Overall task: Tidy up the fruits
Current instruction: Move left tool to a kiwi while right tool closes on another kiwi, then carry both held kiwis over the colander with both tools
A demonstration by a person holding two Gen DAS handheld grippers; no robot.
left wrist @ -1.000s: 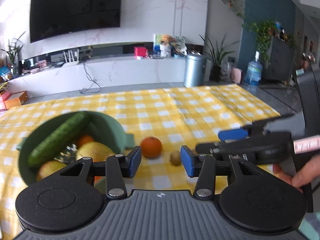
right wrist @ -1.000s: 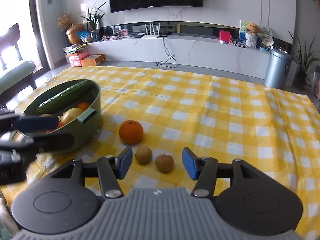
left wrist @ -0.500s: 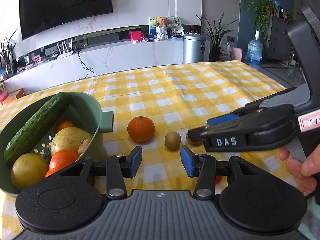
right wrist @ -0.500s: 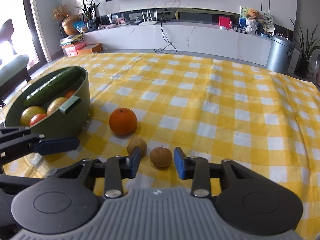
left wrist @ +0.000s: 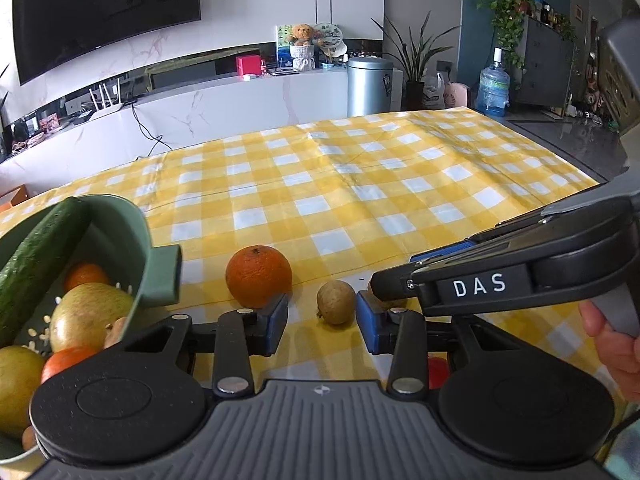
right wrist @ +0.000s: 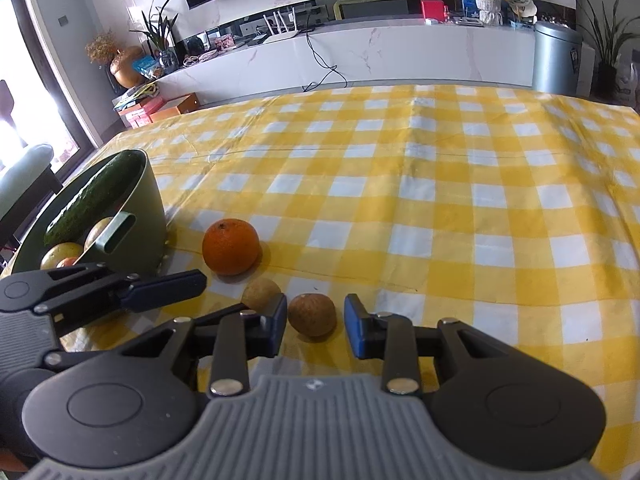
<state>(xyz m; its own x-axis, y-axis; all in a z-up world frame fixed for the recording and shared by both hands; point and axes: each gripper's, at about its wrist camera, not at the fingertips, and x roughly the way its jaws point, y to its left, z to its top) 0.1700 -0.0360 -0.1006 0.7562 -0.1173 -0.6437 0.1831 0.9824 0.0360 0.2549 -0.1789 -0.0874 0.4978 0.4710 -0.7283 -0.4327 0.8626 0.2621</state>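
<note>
Fruits are partly sorted: a green colander to the left of both grippers already holds a cucumber and several round fruits, while an orange and two small brown fruits lie loose on the checked tablecloth.

The right gripper has one brown fruit between its blue pads; its jaws have just been closing, yet a sliver of gap shows on each side, so the pads bracket the fruit without pressing it. The other brown fruit sits between the pads of the left gripper, whose jaws have also been closing but stand wider — not touching it. The orange lies just ahead and left of the left gripper's near pad.

Judging by this, the step in hand is a double pick-up of the two small fruits. Next, each gripper needs to finish closing gently — these are small, round and liable to roll — then lift and carry leftward over the colander's rim.
</note>
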